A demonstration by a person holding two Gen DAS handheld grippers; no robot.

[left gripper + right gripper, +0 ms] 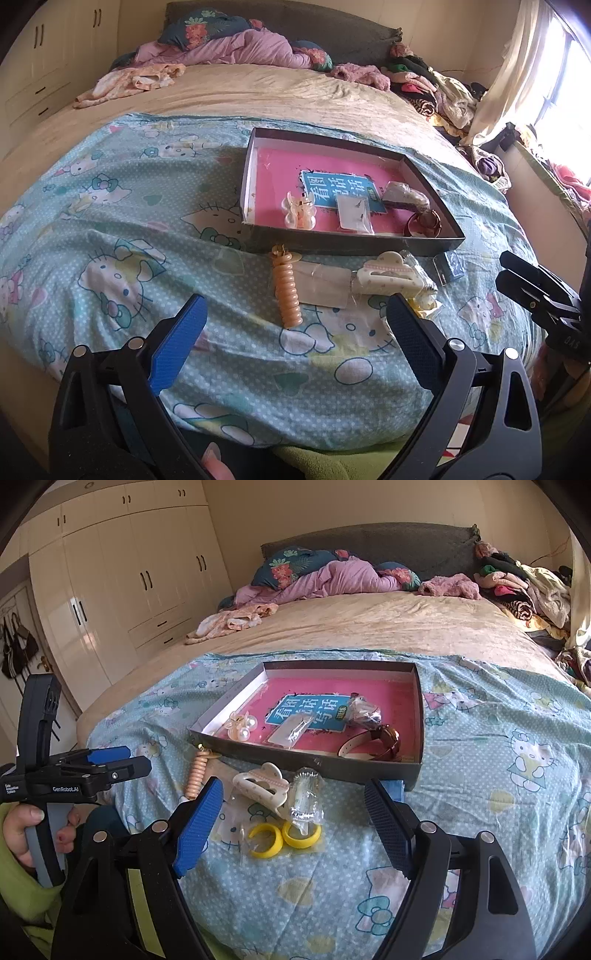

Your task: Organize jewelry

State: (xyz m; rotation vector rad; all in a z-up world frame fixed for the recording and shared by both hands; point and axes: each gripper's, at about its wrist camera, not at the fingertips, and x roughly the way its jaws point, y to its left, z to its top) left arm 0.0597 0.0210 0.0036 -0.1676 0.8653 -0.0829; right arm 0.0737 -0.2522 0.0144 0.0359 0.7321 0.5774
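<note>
A shallow dark box [351, 245] with a pink book in its bottom lies on the bed and holds a pearl hair clip [299, 212], a small clear bag [354, 214] and a brown watch [423, 221]. In front of the box lie an orange spiral hair tie [286, 291], a white claw clip [388, 275] and yellow hoop earrings [282, 838] in a clear packet. My left gripper [295, 325] hangs open just short of the spiral tie, holding nothing. My right gripper [293, 794] is open above the claw clip [264, 786] and the packets, with nothing held.
A cartoon-cat blanket [129, 221] covers the near half of the bed. A small blue box [448, 267] sits by the dark box's right corner. Pillows and clothes are heaped at the headboard [369, 539]. White wardrobes [110, 590] stand to the left, and a hand [22, 830] holds the left gripper.
</note>
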